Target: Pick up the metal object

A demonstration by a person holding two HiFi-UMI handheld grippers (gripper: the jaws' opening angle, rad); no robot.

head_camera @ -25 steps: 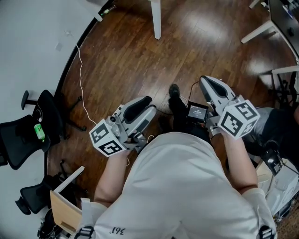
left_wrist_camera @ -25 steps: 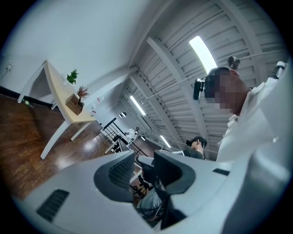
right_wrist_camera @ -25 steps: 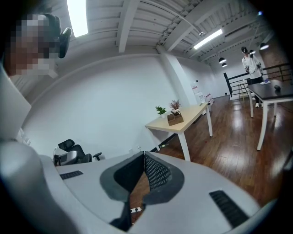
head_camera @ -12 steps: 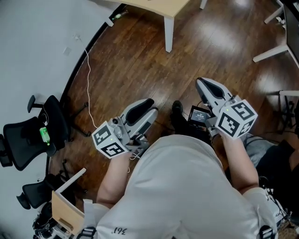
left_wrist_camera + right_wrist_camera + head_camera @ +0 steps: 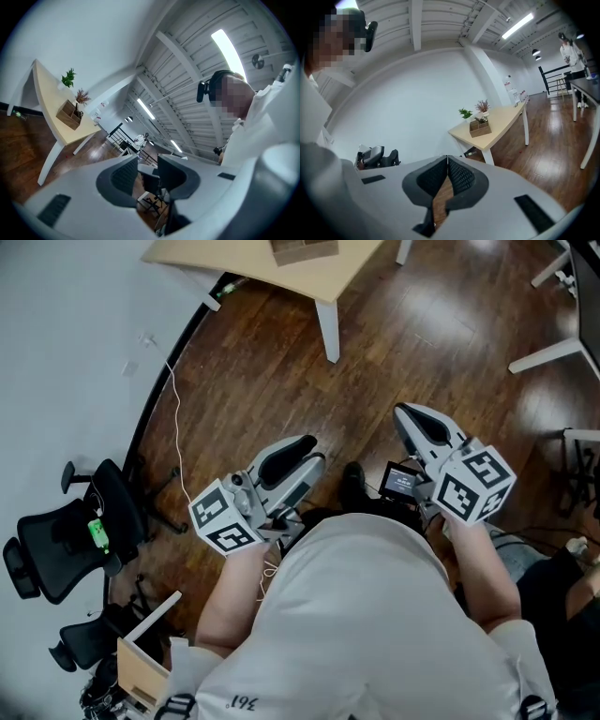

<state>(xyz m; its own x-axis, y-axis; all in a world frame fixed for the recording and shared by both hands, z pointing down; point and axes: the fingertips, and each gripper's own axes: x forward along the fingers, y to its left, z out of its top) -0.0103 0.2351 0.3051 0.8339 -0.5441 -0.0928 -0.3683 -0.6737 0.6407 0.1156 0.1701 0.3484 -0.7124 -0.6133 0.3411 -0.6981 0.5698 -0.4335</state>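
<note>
No metal object shows in any view. My left gripper (image 5: pixel 300 448) is held in front of the person's torso over the wooden floor; in the left gripper view (image 5: pixel 147 164) its jaws stand apart with nothing between them. My right gripper (image 5: pixel 418 418) is held at the same height on the other side. Its dark ribbed pads (image 5: pixel 458 176) meet at the tips in the right gripper view, with nothing between them. A light wooden table (image 5: pixel 281 273) lies ahead, and a small wooden box (image 5: pixel 302 249) stands on it.
The table (image 5: pixel 506 119) carries the box (image 5: pixel 480 127) and small plants by the curved white wall. Black office chairs (image 5: pixel 66 540) stand at the left. A white cable (image 5: pixel 173 427) runs along the floor. White table legs (image 5: pixel 553 352) are at the right.
The head view has tilted forward, so the table corner and its box now show at the top. Both grippers stay near the torso, jaws unchanged.
</note>
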